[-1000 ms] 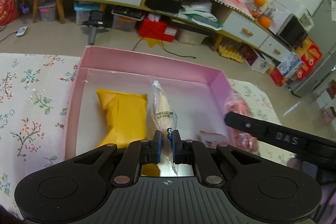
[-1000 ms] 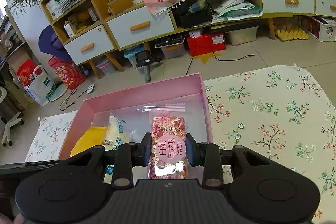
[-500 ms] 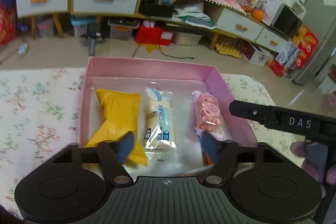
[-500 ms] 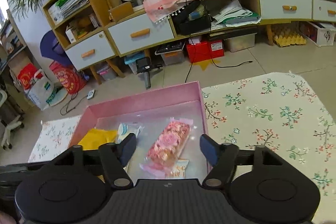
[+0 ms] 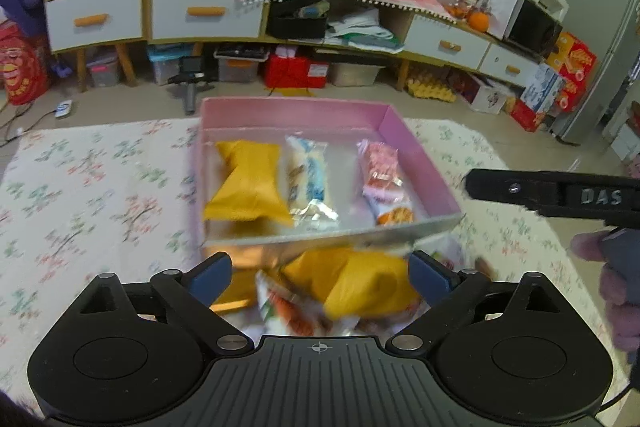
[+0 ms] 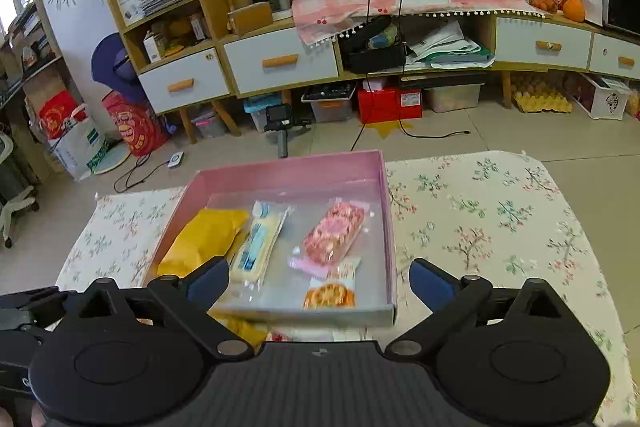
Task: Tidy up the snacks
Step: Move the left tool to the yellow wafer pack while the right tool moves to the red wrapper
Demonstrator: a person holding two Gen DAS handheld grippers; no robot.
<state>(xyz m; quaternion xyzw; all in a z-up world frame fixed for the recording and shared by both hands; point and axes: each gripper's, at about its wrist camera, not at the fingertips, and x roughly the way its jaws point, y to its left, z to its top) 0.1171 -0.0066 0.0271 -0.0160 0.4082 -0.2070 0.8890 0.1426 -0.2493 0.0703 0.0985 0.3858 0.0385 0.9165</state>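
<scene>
Pink box sits on the floral tablecloth. Inside, left to right: yellow packet, white-and-blue packet, pink packet, and a small orange-print packet at the near right corner. All four lie flat and roughly parallel, none gripped.

Left gripper: fingers spread wide, nothing between them, hovering over the loose pile just outside the near wall of the box. The pile shows a second yellow packet on top and a red-and-white wrapper beneath.

Right gripper: also spread wide and empty, held above the box's near edge.

Step in hand, as judged: between placements, with both claws free and the next pick due from the pile. The next move calls for lowering the left claw over the top yellow packet, closing on one edge only, then lifting it clear of the wall into the free space at the back of the box.

Hard to read: the pile is motion-blurred in the left view, so the item count is uncertain. In the right view the gripper body hides nearly all of it. Packet print is illegible.
</scene>
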